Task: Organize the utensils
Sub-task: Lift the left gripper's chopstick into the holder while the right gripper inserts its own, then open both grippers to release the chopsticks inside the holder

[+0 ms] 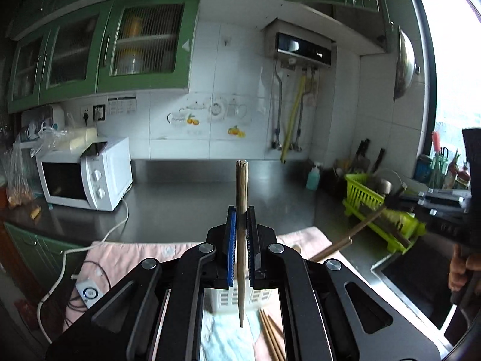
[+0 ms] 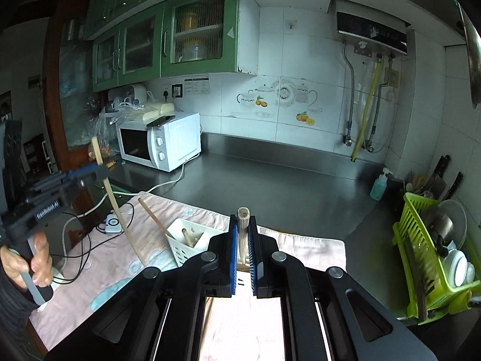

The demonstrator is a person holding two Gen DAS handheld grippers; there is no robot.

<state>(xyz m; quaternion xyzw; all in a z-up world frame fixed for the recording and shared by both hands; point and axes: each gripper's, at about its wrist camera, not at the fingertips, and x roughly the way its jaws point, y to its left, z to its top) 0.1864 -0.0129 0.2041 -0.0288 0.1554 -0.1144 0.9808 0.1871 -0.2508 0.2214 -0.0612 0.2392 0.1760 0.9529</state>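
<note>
Each claw gripped one chopstick above the pink cloth.

My left claw point(image 1: 240, 219) pinched a chopstick point(image 1: 241, 210) upright; my right claw point(image 2: 243, 228) clamped another chopstick point(image 2: 243, 225). Below stood the white utensil holder point(image 2: 186, 237), spare chopsticks point(image 1: 272, 337) beside it on the bench point(image 2: 270, 174).

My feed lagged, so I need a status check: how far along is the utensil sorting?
Done: the white slotted plastic utensil holder already has two wooden utensils standing in it. In hand: the left gripper clamps one bamboo chopstick, and the right gripper clamps another wooden stick. Left: both held pieces, plus loose brown chopsticks lying on the pink cloth.
</note>
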